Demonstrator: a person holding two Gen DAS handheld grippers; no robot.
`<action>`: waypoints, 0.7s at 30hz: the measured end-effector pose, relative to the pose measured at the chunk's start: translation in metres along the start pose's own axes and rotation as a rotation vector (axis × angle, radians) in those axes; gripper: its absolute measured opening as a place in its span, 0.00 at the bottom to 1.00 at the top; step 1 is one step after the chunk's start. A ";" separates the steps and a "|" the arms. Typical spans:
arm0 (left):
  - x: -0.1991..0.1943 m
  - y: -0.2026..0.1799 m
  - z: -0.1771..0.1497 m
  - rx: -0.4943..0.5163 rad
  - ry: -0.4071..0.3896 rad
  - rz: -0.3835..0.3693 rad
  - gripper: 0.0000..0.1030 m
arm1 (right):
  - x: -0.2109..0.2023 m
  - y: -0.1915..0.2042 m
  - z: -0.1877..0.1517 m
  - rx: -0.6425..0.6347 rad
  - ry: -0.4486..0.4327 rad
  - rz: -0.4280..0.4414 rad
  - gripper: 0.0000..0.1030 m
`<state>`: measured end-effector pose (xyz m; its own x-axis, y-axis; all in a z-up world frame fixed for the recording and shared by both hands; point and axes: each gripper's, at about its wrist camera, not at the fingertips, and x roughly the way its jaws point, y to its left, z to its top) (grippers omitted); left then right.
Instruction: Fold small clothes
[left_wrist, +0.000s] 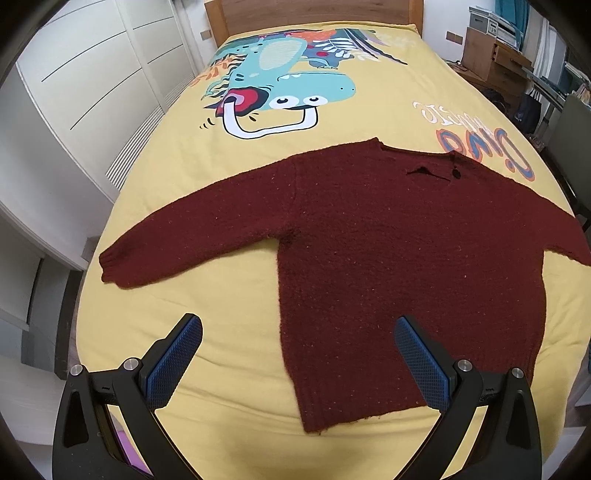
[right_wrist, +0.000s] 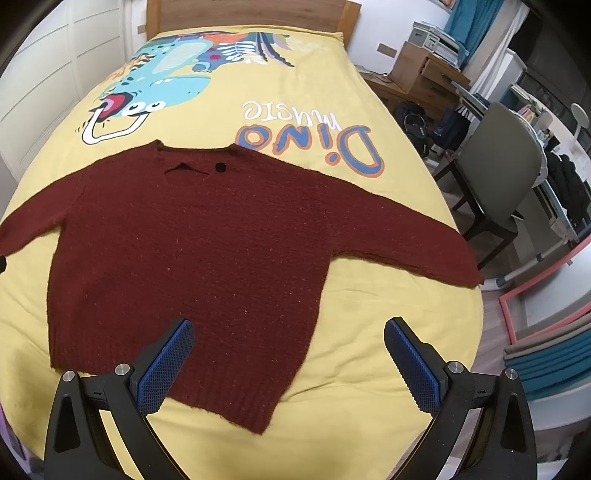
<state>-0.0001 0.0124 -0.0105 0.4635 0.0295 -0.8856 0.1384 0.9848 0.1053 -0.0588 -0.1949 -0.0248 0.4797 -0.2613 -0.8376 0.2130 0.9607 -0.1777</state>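
Observation:
A dark red knitted sweater (left_wrist: 388, 251) lies flat on the yellow bedspread (left_wrist: 229, 306), neck away from me, both sleeves spread out; it also shows in the right wrist view (right_wrist: 192, 251). My left gripper (left_wrist: 298, 332) is open and empty, above the sweater's lower left hem corner. My right gripper (right_wrist: 289, 336) is open and empty, above the lower right hem corner. The left sleeve cuff (left_wrist: 110, 267) lies near the bed's left edge, the right sleeve cuff (right_wrist: 465, 269) near the right edge.
The bedspread carries a dinosaur print (left_wrist: 280, 81) and lettering (right_wrist: 314, 136). A wooden headboard (left_wrist: 314, 11) stands at the far end. White wardrobe doors (left_wrist: 92, 74) are at left. A grey chair (right_wrist: 498, 166), desk and bags (right_wrist: 417, 125) stand at right.

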 end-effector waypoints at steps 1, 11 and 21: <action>0.000 0.000 0.000 -0.002 0.001 -0.005 0.99 | 0.000 0.000 0.000 -0.001 0.001 -0.002 0.99; 0.001 0.000 0.003 0.006 0.006 -0.012 0.99 | -0.003 0.001 -0.001 -0.006 -0.002 -0.002 0.99; 0.004 -0.004 0.004 0.016 0.011 -0.016 0.99 | -0.003 -0.001 -0.001 -0.005 0.002 -0.006 0.99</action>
<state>0.0044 0.0082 -0.0124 0.4513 0.0159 -0.8922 0.1601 0.9822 0.0985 -0.0616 -0.1948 -0.0223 0.4766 -0.2665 -0.8378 0.2118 0.9597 -0.1849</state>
